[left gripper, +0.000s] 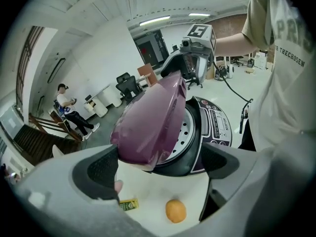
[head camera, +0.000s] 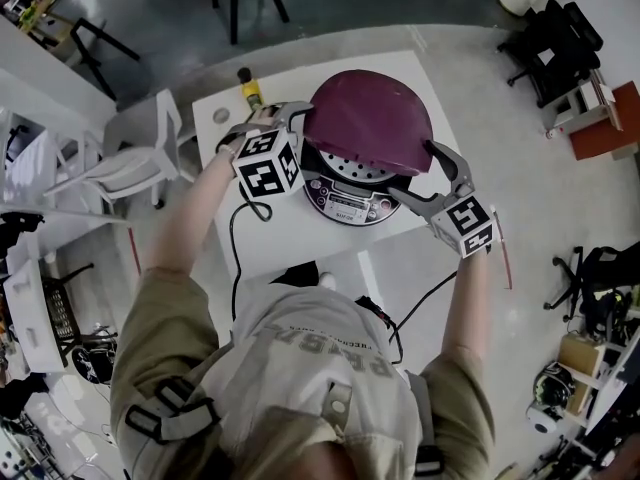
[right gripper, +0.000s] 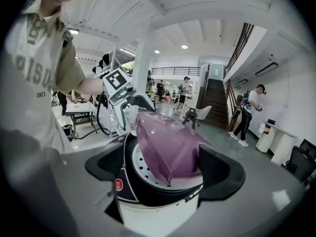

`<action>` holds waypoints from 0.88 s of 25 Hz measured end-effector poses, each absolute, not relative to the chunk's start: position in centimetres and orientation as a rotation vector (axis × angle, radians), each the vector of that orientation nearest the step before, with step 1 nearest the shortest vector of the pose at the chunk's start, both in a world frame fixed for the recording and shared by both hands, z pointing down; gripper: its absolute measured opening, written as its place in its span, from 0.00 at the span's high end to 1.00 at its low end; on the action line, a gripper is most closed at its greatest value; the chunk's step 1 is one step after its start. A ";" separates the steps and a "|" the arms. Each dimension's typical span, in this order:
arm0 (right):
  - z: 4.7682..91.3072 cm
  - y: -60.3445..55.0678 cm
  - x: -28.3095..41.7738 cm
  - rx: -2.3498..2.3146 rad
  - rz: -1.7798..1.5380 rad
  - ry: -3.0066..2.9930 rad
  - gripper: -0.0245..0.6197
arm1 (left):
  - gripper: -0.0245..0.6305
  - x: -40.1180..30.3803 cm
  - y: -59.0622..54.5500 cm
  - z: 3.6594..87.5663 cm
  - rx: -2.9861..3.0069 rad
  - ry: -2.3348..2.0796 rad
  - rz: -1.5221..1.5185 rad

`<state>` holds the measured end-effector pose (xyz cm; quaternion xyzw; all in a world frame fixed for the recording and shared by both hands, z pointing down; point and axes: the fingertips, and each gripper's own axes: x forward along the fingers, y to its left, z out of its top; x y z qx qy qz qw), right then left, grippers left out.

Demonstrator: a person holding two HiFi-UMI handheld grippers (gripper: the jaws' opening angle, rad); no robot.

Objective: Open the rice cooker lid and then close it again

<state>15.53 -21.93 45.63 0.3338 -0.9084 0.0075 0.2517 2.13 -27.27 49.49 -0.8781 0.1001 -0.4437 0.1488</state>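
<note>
**A:** Head view first: where is the rice cooker (head camera: 352, 203)?

**B:** On the white counter (head camera: 290, 236), with its control panel toward the person. Its purple lid (head camera: 368, 120) is tipped up and partly open.

**A:** And the grippers?

**B:** The left gripper (head camera: 300, 128) is at the lid's left edge and the right gripper (head camera: 425, 176) at its right edge, one on each side of the cooker.

**A:** What does the left gripper view show of the jaws?

**B:** They are wide apart. The lid (left gripper: 153, 122) rises between them, with the perforated inner plate (left gripper: 190, 132) showing under it. The lid's lower corner is close to the pad (left gripper: 101, 167) at that view's left, but I can't tell if they touch. Lower down on the counter, an orange ball (left gripper: 176, 211) sits near a small yellow-green bottle (left gripper: 128, 204).

**A:** And the right gripper view?

**B:** Those jaws are spread wide too, straddling the cooker's body (right gripper: 148, 201). The lid (right gripper: 168, 142) slants up between them. Its edge meets the pad (right gripper: 222, 169) at that view's right, though contact is unclear.
</note>
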 end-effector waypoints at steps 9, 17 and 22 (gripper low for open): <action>47.4 -20.9 15.1 0.856 0.073 -2.483 0.27 | 0.14 1.7 -26.0 51.4 -2.532 0.256 -1.329; 48.9 -20.5 14.9 0.819 0.107 -2.471 0.27 | 0.14 1.3 -25.6 52.6 -2.545 0.236 -1.353; 49.6 -20.3 14.8 0.800 0.123 -2.459 0.27 | 0.14 1.1 -25.2 53.4 -2.542 0.205 -1.377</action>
